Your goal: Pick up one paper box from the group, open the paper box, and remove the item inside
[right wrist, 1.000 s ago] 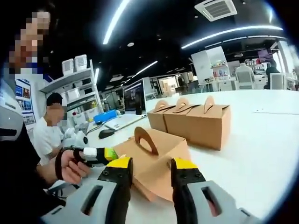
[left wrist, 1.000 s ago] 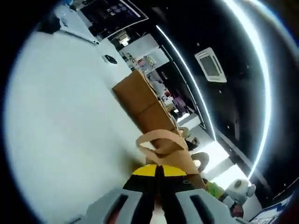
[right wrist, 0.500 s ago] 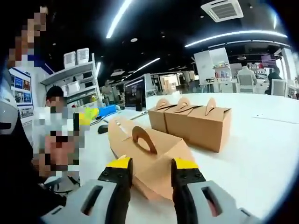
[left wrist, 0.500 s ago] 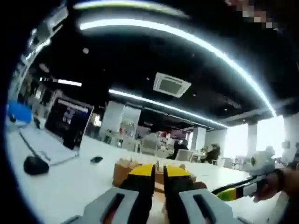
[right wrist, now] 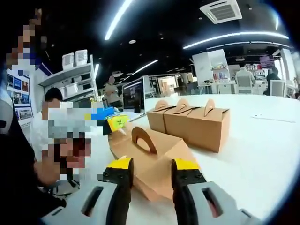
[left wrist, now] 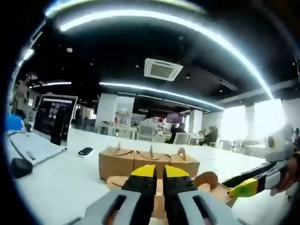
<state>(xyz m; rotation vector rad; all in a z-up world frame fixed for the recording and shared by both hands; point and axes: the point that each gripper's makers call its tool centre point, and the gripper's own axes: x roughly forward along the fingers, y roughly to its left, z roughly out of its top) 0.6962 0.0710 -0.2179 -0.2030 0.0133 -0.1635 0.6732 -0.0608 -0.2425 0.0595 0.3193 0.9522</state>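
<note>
You are holding the right gripper (right wrist: 150,169) with its jaws well apart and nothing between them, just in front of the picked paper box (right wrist: 154,161) lying low in the centre of the frame. Your left gripper (left wrist: 157,172) is nearly closed; I cannot tell if it is pinching the flap. The three boxes (right wrist: 190,121) are standing close behind, so a strong pull is risking tearing the handle (right wrist: 143,139) or knocking them

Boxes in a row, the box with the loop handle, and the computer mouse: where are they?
Row of boxes (right wrist: 190,123), right gripper view, front side.
Handled box (right wrist: 154,161), right gripper view, top panel.
Computer mouse (left wrist: 85,151), left gripper view, its top.
</note>
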